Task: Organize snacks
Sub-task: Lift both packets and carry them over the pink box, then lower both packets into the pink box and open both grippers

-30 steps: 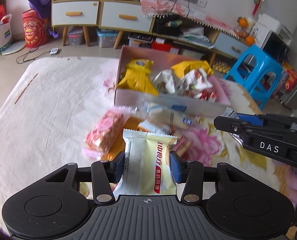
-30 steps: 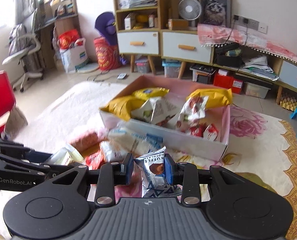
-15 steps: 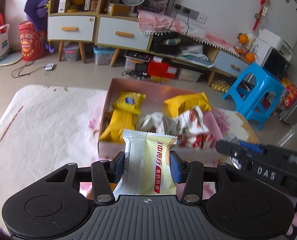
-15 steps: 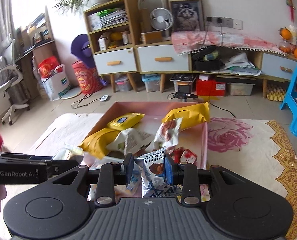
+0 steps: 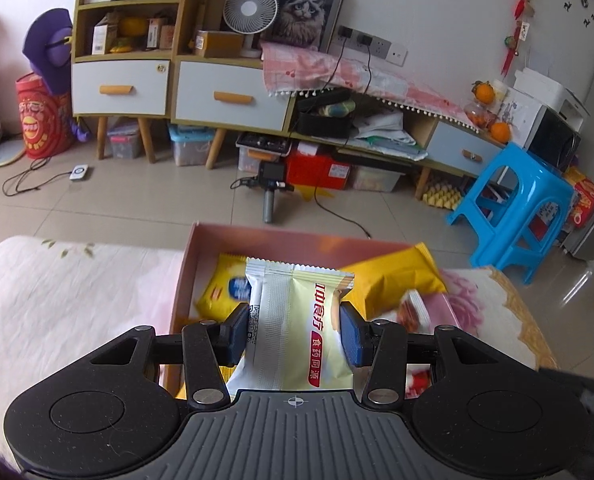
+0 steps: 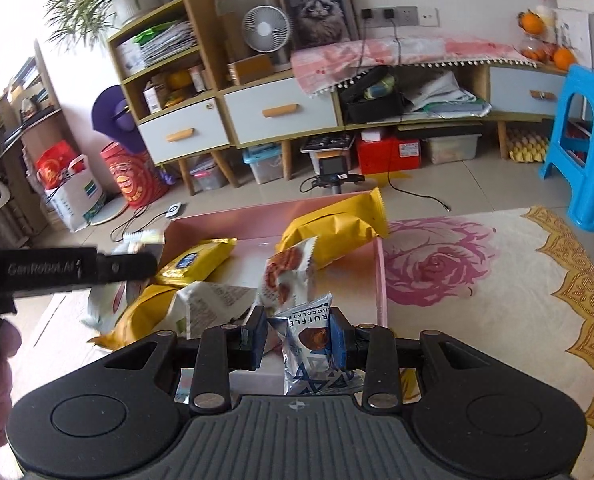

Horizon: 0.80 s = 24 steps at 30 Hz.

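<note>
My left gripper [image 5: 295, 334] is shut on a pale gold-and-silver snack packet [image 5: 297, 328] with red Chinese lettering, held over the pink box [image 5: 265, 236]. My right gripper [image 6: 297, 338] is shut on a silver-blue chocolate truffle packet [image 6: 309, 344], held over the near part of the same pink box [image 6: 381, 280]. The box holds several snack bags: yellow bags [image 6: 337, 228], a white-and-red packet [image 6: 291, 276] and a white wrapper [image 6: 213, 306]. The left gripper's body [image 6: 57, 270] shows at the left of the right wrist view with its packet [image 6: 143, 238].
The box stands on a floral cloth [image 6: 477, 280] over a low surface. Beyond the far edge are tiled floor, a drawer cabinet [image 5: 177, 92], a blue plastic stool [image 5: 521, 216] and a small camera on a handle [image 5: 271, 184].
Both grippers have moved forward and up with their packets, from above the loose snacks in front of the box to over the box itself. Both grips are unchanged.
</note>
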Motion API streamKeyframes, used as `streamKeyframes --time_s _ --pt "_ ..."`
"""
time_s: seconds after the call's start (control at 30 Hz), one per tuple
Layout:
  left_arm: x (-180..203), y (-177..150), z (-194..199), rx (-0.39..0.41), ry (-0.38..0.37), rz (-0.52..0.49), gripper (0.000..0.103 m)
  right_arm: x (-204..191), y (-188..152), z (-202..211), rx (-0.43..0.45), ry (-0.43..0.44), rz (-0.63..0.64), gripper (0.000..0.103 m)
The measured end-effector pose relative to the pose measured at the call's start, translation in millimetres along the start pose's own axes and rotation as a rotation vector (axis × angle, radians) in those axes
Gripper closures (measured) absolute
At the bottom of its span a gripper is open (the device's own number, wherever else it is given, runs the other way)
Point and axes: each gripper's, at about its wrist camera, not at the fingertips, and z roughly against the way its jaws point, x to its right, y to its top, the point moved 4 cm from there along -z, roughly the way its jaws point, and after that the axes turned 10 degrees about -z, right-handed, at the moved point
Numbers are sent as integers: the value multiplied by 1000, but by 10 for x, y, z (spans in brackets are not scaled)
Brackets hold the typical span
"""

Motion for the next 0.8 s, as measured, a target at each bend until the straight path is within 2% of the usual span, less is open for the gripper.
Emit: streamKeyframes --time_s 0.27,0.5,0.6,0.67,0.73,0.8 --pt "38 69 -371 -2 10 -13 59 46 -12 -126 -4 -17 -6 79" --pt "59 16 -508 -19 25 -20 56 37 -13 -133 3 -18 2 75" --pt "55 5 -523 -19 15 -15 49 33 -12 -128 3 -20 0 63" --pt "41 -9 -515 -18 7 -5 33 31 -7 -124 5 -23 -4 52" --pt "27 -19 -485 -10 5 -7 28 24 2 -107 9 -26 -8 37" --pt "7 -18 -449 -5 7 -8 23 9 14 -84 21 -30 -4 31"
